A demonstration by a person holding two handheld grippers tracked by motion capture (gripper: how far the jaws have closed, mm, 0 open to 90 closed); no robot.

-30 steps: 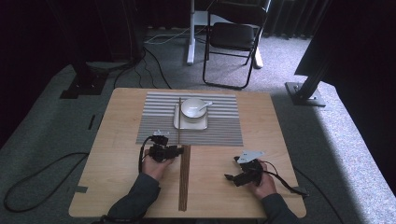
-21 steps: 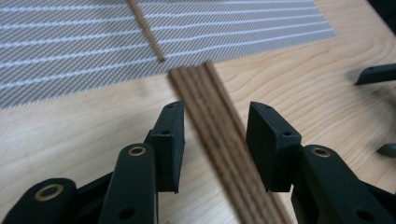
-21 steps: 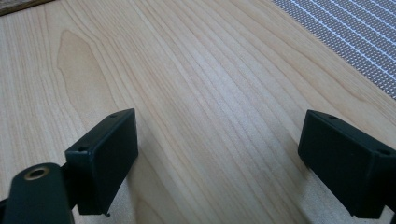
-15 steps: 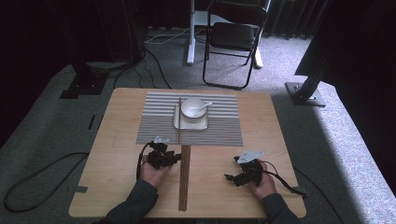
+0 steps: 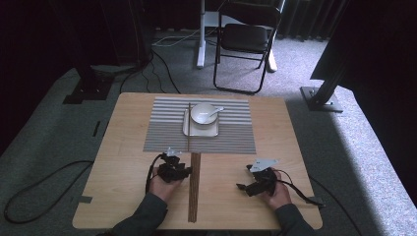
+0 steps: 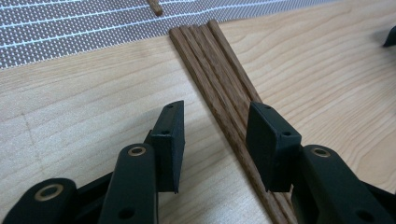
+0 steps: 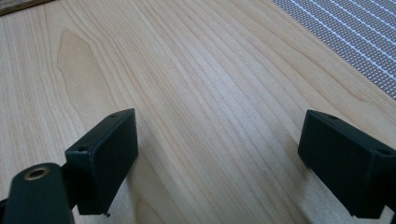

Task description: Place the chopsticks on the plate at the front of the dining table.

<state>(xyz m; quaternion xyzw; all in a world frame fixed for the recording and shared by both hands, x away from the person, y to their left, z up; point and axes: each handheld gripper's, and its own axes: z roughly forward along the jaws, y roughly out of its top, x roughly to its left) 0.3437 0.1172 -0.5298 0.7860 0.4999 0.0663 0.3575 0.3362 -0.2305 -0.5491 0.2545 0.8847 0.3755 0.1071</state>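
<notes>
A bundle of several dark wooden chopsticks [image 5: 194, 189] lies lengthwise on the wooden table [image 5: 123, 147], below the striped placemat [image 5: 231, 135]. My left gripper [image 5: 184, 171] is right beside the bundle. In the left gripper view it [image 6: 215, 116] stands open astride the chopsticks [image 6: 210, 70], which run between the jaws close to the right one; the pads do not press on them. One single chopstick [image 5: 189, 125] lies on the mat, left of a white plate [image 5: 189, 130] that carries a bowl [image 5: 202, 113] and spoon [image 5: 216, 110]. My right gripper [image 5: 244, 187] rests open over bare wood [image 7: 219, 126].
The placemat's edge [image 7: 355, 37] lies ahead and to the right of the right gripper. The tip of the single chopstick [image 6: 155, 5] shows at the top of the left gripper view. A folding chair [image 5: 246, 39] and cables [image 5: 44, 196] are on the carpet around the table.
The left hand has drawn back toward the near edge and sunk, bringing its open jaws over the chopstick bundle. The right hand has stayed put.
</notes>
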